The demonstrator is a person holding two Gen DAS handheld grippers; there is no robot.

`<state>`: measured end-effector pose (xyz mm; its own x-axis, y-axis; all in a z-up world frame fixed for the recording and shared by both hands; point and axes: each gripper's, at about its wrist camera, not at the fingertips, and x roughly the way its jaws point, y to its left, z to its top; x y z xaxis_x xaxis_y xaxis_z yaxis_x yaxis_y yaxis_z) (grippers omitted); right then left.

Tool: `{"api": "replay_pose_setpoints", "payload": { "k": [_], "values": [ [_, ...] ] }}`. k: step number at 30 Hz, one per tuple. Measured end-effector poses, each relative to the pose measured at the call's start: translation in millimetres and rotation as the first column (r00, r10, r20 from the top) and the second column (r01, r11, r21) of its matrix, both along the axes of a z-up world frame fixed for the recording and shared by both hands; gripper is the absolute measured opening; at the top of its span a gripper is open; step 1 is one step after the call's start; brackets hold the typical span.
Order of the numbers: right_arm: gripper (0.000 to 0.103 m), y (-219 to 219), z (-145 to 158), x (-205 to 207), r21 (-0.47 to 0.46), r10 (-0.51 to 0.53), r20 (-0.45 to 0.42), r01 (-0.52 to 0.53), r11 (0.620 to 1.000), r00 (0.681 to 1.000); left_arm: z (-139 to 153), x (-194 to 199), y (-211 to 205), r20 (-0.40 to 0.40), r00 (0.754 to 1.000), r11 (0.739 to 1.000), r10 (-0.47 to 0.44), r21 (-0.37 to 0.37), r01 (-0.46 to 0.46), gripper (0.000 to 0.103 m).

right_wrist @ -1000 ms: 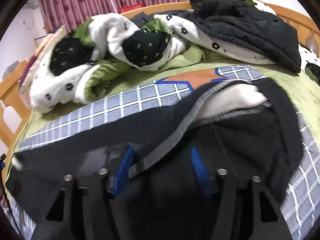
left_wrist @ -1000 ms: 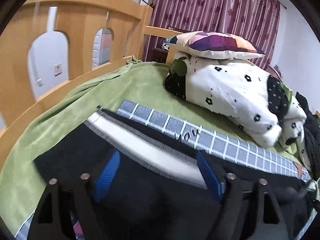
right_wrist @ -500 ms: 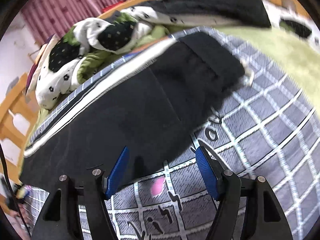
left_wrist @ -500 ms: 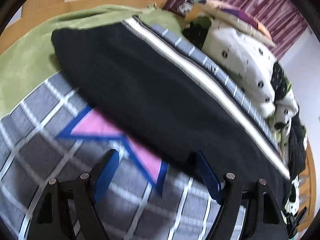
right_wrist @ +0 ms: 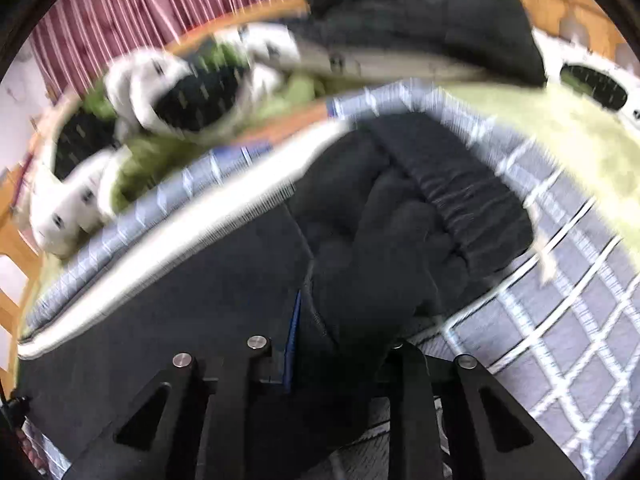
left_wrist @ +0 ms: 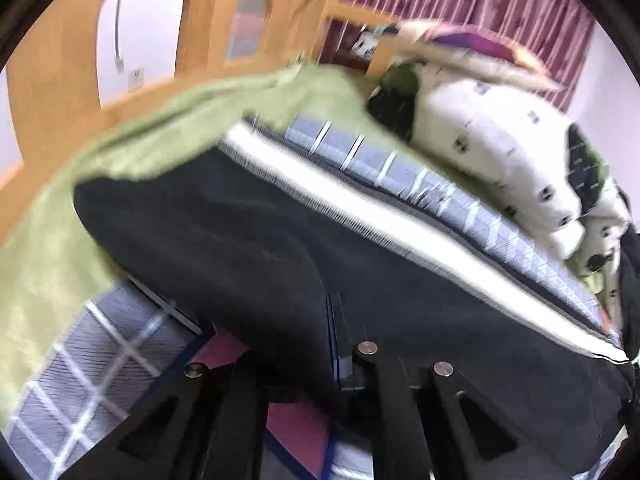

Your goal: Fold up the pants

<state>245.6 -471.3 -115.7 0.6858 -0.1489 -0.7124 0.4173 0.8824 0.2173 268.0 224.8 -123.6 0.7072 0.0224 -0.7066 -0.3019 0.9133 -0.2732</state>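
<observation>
The black pants (left_wrist: 360, 264) with a white side stripe (left_wrist: 400, 224) lie lengthwise on a grey checked mat (left_wrist: 100, 344) on the bed. My left gripper (left_wrist: 312, 344) is shut on the near edge of the pants at the leg end, lifting a bunched fold. In the right wrist view the pants (right_wrist: 200, 280) show their elastic waistband (right_wrist: 460, 188). My right gripper (right_wrist: 332, 344) is shut on the near edge of the pants by the waist, where the cloth bunches up. Both views are blurred by motion.
A green blanket (left_wrist: 120, 144) covers the bed under the mat. A white spotted duvet (left_wrist: 500, 128) and a pillow (left_wrist: 472, 44) lie beyond. Wooden bed rails (left_wrist: 60, 52) stand at left. A black jacket (right_wrist: 420, 12) lies at the far side.
Both grippers were open above the mat in front of the pants half a second ago. They have moved in, closed on the near edge of the pants and raised it.
</observation>
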Motion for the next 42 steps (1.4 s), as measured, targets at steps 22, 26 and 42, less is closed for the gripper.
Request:
{"api": "replay_pose_setpoints", "payload": {
  "k": [22, 26, 42],
  "values": [
    [0.038, -20.7, -2.6, -263.7, 0.036, 0.124, -0.128, -0.121, 0.992, 0.984, -26.2, -224.0, -11.5, -0.157, 0.984, 0.996, -0.089, 0.001, 0.09, 0.054],
    [0.074, -31.7, 14.7, -301.6, 0.043, 0.092, -0.027, -0.091, 0.995, 0.995, -19.0, -252.8, -3.2, -0.085, 0.994, 0.998, -0.064, -0.019, 0.062, 0.067],
    [0.037, -101.4, 38.1, -250.8, 0.167, -0.047, 0.199, 0.014, 0.986, 0.979, -7.5, -292.9, 18.2, 0.001, 1.0, 0.998, -0.012, -0.06, 0.012, 0.074]
  ]
}}
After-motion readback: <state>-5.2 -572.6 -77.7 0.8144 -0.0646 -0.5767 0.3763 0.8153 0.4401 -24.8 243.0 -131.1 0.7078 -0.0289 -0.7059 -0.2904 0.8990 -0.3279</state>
